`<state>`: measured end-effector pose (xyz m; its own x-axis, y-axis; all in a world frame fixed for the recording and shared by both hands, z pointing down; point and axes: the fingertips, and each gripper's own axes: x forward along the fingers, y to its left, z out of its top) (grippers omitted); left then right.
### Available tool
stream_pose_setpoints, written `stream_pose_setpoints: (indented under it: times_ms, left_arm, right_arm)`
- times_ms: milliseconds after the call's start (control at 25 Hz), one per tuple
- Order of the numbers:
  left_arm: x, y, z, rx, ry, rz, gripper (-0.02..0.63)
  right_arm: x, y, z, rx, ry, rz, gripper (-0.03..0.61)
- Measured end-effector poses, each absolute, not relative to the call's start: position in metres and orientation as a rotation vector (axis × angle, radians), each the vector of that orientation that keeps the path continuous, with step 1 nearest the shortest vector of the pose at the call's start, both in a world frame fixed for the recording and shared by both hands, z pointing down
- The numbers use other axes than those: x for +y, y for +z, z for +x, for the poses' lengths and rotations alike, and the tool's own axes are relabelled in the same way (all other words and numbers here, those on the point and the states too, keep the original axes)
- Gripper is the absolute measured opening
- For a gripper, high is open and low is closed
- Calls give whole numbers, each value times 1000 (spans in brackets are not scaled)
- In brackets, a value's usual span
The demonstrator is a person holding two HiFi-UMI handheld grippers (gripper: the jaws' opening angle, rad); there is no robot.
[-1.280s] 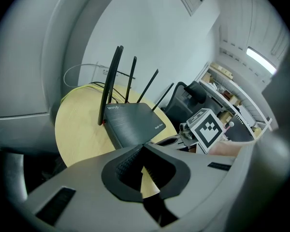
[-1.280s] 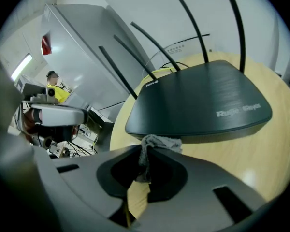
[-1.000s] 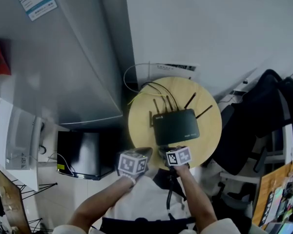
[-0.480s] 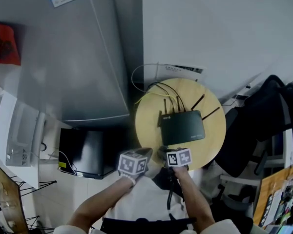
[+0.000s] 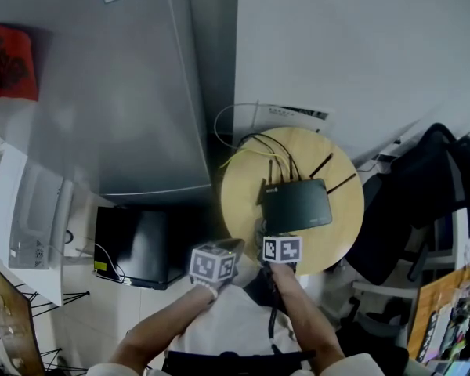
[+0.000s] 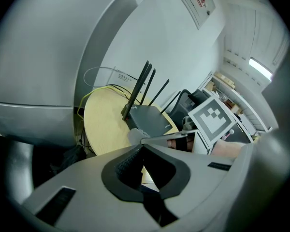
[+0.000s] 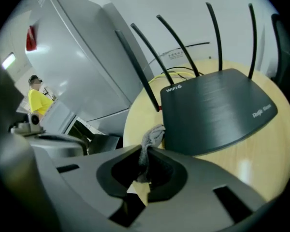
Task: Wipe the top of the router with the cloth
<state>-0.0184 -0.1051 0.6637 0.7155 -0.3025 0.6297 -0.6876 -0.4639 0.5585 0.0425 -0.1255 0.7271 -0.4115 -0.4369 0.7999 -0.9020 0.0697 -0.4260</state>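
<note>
The right gripper (image 7: 146, 151) is clenched on a small grey cloth (image 7: 153, 135), which sticks up out of the jaws in a crumpled tuft at the lower middle of the right gripper view. The tuft sits just beside the router's near left corner, and I cannot tell whether it touches the edge. None of the cloth lies on the top.

The router (image 7: 216, 111) is a flat black box with thin antennas (image 7: 183, 45) standing up along its far side. It fills the centre and right of the right gripper view. In the head view it rests a little right of centre on a round wooden table (image 5: 243, 202), with cables (image 5: 258, 143) trailing off the table's upper edge.

The left gripper (image 6: 141, 143) has its jaws closed together with nothing between them. It hangs off the table's near edge, at the lower middle of the head view, and takes no part for now.

As I judge it, picking up the cloth is done and the cloth has been brought to the router, but the wiping itself has not begun. The whole dark top is bare in the pictures. What is left is to lift the cloth onto the lid and draw it across the surface, keeping clear of the antennas at the back.
</note>
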Motion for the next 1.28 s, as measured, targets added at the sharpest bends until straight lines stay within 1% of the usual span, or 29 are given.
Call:
stream_pose_setpoints:
  times_ms: [320,560,1280]
  left_arm:
    - [-112,662,-41,-796,552,2048,-2]
    - [-114,663,-58,-821,541,2031,-2]
    - [-91,660,-38,-717,568,2087,-2]
  right_arm:
    - [-169,732,45,-1728,1260,1568,37]
    - [-180,736,42,-1696,1271,1619,37]
    - [-99,742,67,-1657,1311,1613,37]
